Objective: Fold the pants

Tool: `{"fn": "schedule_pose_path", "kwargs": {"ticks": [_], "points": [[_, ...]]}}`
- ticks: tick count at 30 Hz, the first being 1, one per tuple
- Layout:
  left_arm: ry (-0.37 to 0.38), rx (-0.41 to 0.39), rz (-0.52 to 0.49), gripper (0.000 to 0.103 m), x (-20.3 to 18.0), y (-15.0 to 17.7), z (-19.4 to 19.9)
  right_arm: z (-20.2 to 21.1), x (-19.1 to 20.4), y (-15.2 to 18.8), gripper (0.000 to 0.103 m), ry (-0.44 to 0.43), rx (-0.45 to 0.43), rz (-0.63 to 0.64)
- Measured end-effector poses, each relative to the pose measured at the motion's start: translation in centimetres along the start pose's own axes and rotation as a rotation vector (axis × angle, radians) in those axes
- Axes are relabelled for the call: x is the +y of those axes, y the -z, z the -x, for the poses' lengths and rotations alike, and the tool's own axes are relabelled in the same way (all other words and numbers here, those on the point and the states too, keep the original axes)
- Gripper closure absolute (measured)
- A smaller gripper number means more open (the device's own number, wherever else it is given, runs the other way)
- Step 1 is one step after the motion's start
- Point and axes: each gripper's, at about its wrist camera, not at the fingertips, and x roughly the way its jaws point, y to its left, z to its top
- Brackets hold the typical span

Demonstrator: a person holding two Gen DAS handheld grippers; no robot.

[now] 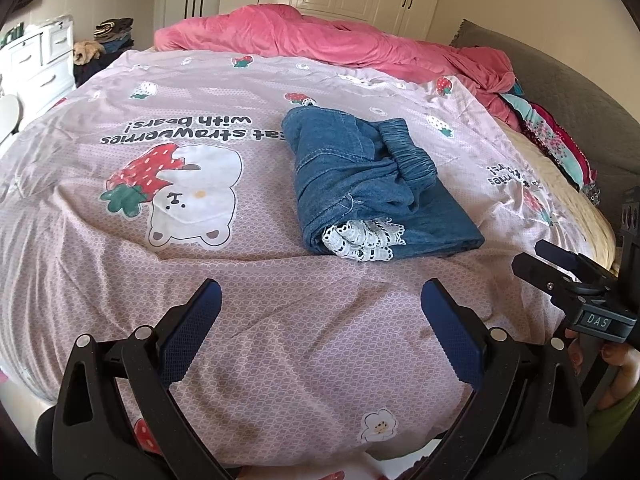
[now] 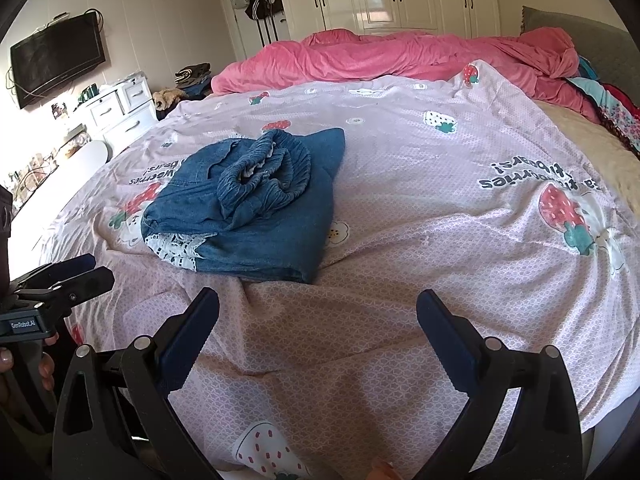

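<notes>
Legibly, left hand-held gripper (image 2: 86, 270) label reads "GenRobot.AI"

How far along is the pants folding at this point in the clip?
Mostly done, it seems: the blue denim pants with white lace trim lie in a compact folded bundle on the pink strawberry-print bedsheet. Nothing is in hand: the left gripper and right gripper are both open, short of the bundle. Perhaps left: tidying the bunched elastic waistband on top.
</notes>
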Motion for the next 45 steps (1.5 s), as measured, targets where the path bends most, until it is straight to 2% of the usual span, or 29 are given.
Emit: {"fn": "schedule_pose_path", "kwargs": {"ticks": [45], "points": [[0.005,0.007,0.013,0.009,0.11,0.1,0.21,-0.18,-0.11,0.16,0.004,0.014,0.012,0.001]]}}
